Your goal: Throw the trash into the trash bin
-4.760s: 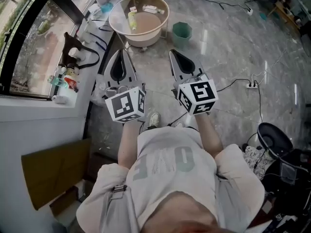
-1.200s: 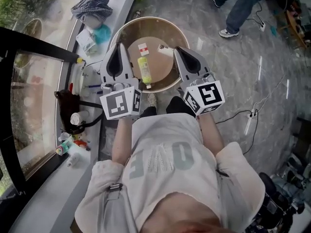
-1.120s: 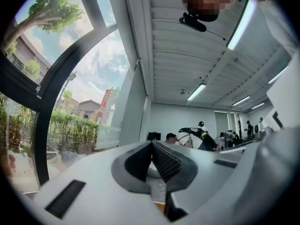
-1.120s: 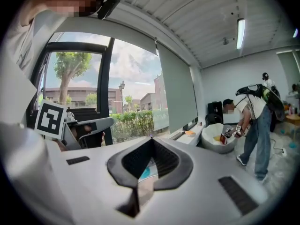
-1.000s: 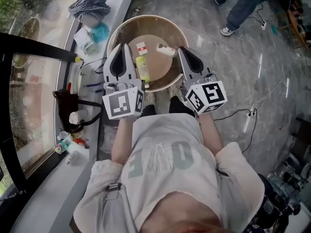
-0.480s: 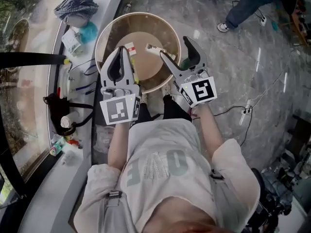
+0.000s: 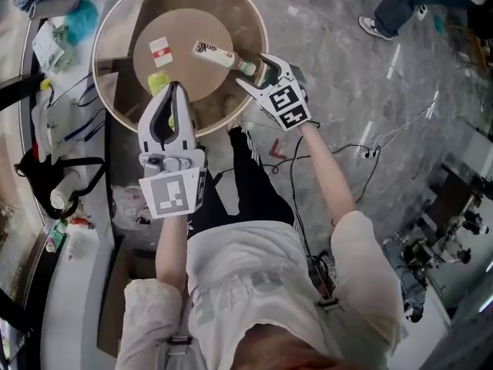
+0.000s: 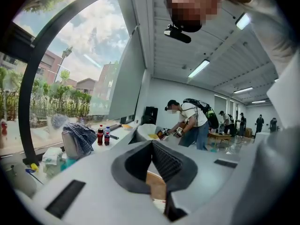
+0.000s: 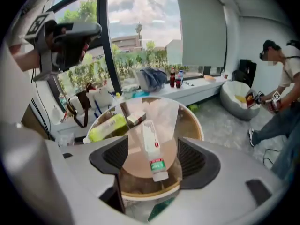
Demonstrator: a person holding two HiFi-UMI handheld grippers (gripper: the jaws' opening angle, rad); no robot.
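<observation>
Now the person leans over a wide round tub [image 7: 112, 52] on the stone floor, a gripper in each hand. The right gripper [image 7: 253, 69] reaches down over the tub's near rim. Its jaws have just been opening and stand wide apart, with neither pad touching anything. Seen from the right gripper view, a white bottle [image 9: 151, 149] lies in the tub in line with the gap between the jaws, its green-labelled end nearest the gripper [image 9: 154, 158] — beyond the pads, not between them. From above, that white bottle [image 7: 222, 55] runs from the tub's flat bottom up toward the rim by the right gripper.

Two more pieces of trash lie in the tub: a yellow-green bottle [image 7: 158, 83], partly covered by the left gripper, and a small white box with a red mark [image 7: 160, 50] on the flat bottom.

The left gripper [image 7: 171, 91] hangs over the tub's near edge, pointing across it. In the left gripper view its jaws [image 8: 152, 146] are pressed together and hold nothing.

Beyond them a window ledge carries a checked cloth [image 8: 77, 137] and two small bottles [image 8: 103, 135] — and another person [image 8: 187, 121] bends over a second tub farther back.
</observation>
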